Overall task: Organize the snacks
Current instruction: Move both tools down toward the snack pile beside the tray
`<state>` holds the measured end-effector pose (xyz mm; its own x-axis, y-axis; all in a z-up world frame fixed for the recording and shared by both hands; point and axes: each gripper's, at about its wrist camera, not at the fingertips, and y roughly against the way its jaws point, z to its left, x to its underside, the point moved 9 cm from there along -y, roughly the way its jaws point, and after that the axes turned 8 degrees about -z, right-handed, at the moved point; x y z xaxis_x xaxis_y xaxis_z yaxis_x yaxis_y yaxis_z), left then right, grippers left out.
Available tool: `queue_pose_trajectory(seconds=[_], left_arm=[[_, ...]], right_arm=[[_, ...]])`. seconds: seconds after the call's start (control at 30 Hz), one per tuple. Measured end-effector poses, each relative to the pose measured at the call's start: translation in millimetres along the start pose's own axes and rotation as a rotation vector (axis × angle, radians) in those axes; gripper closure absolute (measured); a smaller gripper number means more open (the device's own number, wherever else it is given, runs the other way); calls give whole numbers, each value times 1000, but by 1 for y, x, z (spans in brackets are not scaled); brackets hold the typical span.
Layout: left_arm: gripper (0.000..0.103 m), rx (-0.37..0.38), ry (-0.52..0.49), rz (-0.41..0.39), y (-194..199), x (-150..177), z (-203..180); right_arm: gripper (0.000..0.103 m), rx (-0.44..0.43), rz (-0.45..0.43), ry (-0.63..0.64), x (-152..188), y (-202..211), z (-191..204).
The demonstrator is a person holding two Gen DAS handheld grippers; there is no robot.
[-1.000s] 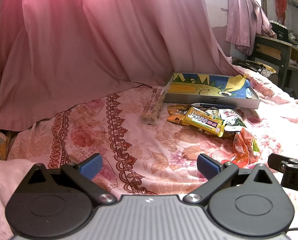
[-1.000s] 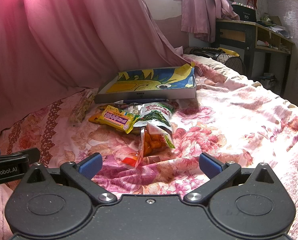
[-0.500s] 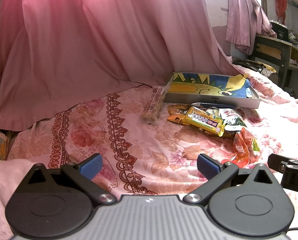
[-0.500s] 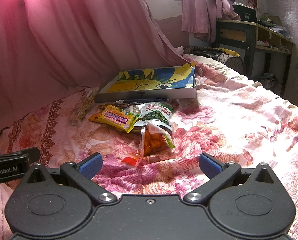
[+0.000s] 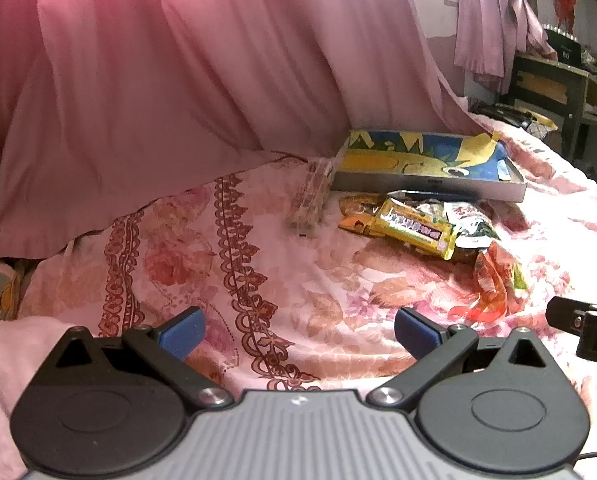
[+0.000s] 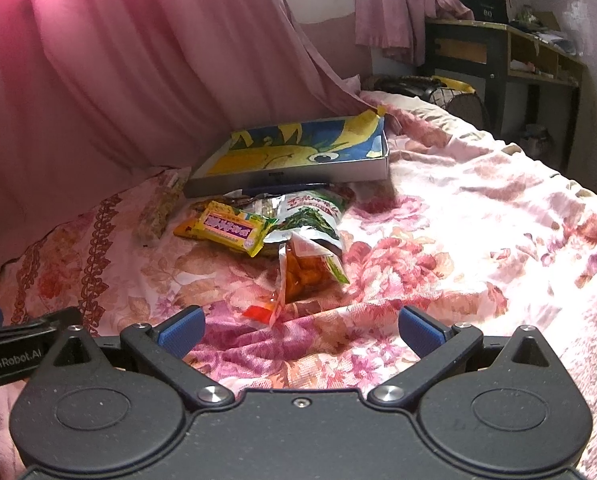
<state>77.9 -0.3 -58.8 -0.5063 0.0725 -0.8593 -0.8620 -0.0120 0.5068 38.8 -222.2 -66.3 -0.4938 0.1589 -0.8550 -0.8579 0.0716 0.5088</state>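
Several snack packs lie in a pile on a floral bedspread: a yellow bar pack (image 5: 416, 229) (image 6: 231, 229), a green-and-white bag (image 6: 311, 216) (image 5: 472, 226), an orange snack bag (image 6: 304, 274) (image 5: 492, 280) and a long clear cracker pack (image 5: 310, 204) (image 6: 158, 216). Behind them sits a shallow grey box (image 5: 430, 186) (image 6: 290, 174) lined with a yellow-and-blue picture. My left gripper (image 5: 298, 330) is open and empty, low over the bedspread, well short of the pile. My right gripper (image 6: 300, 330) is open and empty, just short of the orange bag.
A pink curtain (image 5: 178, 80) hangs along the left and behind the box. A dark desk (image 6: 498, 52) with shelves stands at the far right beyond the bed. The other gripper's body shows at each view's edge (image 5: 582, 328) (image 6: 14, 348).
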Motion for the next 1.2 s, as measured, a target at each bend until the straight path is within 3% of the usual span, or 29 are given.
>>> queue_pose_trajectory(seconds=[0.5,1.2], left_arm=[[0,45,22,139,-33,-6,1],[0,68,-129,104,-113,-57,-10]], right_arm=[[0,-17,55,14,-12,-22,3],[0,13,99,54,-37,-100,3]])
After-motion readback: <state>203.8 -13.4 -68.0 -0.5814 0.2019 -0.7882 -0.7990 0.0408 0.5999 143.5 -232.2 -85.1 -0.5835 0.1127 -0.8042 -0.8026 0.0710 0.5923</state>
